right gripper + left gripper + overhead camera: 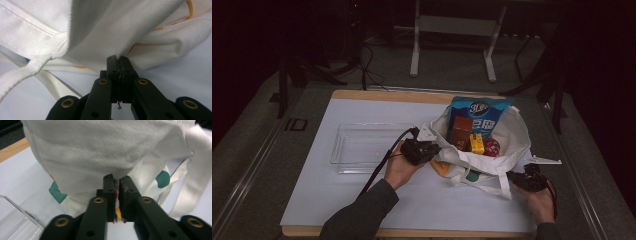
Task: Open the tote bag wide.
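Observation:
A white cloth tote bag [517,135] lies open on the white table mat [337,200]. Inside it are a blue snack packet [479,112], a brown box [460,131], a yellow item [476,143] and a red ball [491,146]. My left gripper [432,150] is at the bag's left rim; in the left gripper view its jaws [116,178] are shut on a pinch of the white fabric [100,157]. My right gripper [514,176] is at the bag's front right corner, and its jaws [117,58] are likewise shut on a fold of the bag's cloth [112,30].
A clear plastic tray [362,145] sits left of the bag, close to my left hand; its corner [15,220] appears in the left gripper view. A bag strap [30,67] loops loose on the mat. The table's wooden edge [387,95] runs along the far side.

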Demonstrator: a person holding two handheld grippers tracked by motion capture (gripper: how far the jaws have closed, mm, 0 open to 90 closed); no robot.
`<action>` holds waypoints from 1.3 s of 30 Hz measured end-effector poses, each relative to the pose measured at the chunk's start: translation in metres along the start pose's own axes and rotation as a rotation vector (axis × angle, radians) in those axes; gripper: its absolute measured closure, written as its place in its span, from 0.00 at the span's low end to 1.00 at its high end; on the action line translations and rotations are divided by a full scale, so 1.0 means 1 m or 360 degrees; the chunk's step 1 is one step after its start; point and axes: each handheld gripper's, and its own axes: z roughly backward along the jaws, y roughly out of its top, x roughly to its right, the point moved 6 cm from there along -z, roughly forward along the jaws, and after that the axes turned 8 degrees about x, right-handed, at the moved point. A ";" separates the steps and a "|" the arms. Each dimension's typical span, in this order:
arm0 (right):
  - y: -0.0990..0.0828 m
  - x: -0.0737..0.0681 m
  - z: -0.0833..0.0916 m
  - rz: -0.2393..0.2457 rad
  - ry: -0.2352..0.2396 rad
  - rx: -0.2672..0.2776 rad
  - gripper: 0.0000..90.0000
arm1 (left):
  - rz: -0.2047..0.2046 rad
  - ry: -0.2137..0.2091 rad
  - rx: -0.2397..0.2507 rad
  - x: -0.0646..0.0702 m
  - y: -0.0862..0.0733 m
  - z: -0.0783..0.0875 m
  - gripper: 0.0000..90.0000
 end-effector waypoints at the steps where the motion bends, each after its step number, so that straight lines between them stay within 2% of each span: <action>1: 0.000 0.000 0.000 0.0004 0.0001 0.0001 0.99 | 0.0007 0.0004 0.0001 0.000 0.001 -0.001 0.98; 8: -0.003 0.000 -0.004 -0.0011 -0.0015 -0.0010 0.99 | -0.0024 0.0002 -0.0048 -0.004 -0.005 -0.007 1.00; 12: -0.007 0.002 -0.008 -0.0031 -0.0020 -0.0028 0.99 | 0.0045 -0.0002 -0.0089 -0.012 -0.015 -0.012 1.00; 17: -0.009 0.002 -0.012 -0.0048 -0.0030 -0.0051 0.99 | 0.0042 0.0054 -0.0180 -0.018 -0.030 -0.021 1.00; 23: -0.009 0.003 -0.014 -0.0072 -0.0034 -0.0062 0.99 | 0.0066 0.0125 -0.0261 -0.022 -0.037 -0.033 1.00; 25: -0.009 0.003 -0.015 -0.0097 -0.0040 -0.0064 0.99 | 0.0067 0.0150 -0.0267 -0.022 -0.036 -0.035 1.00; 27: -0.009 0.003 -0.015 -0.0089 -0.0048 -0.0068 0.99 | 0.0074 0.0154 -0.0277 -0.023 -0.035 -0.036 1.00; 31: -0.008 0.001 -0.014 -0.0061 -0.0068 -0.0083 0.99 | 0.0117 0.0121 -0.0242 -0.023 -0.034 -0.032 1.00; 34: -0.007 0.000 -0.013 -0.0035 -0.0086 -0.0086 0.99 | 0.0115 0.0103 -0.0226 -0.024 -0.034 -0.027 0.98; 39: -0.003 0.000 -0.008 -0.0008 -0.0109 -0.0079 0.94 | 0.0118 0.0078 -0.0187 -0.024 -0.032 -0.020 0.85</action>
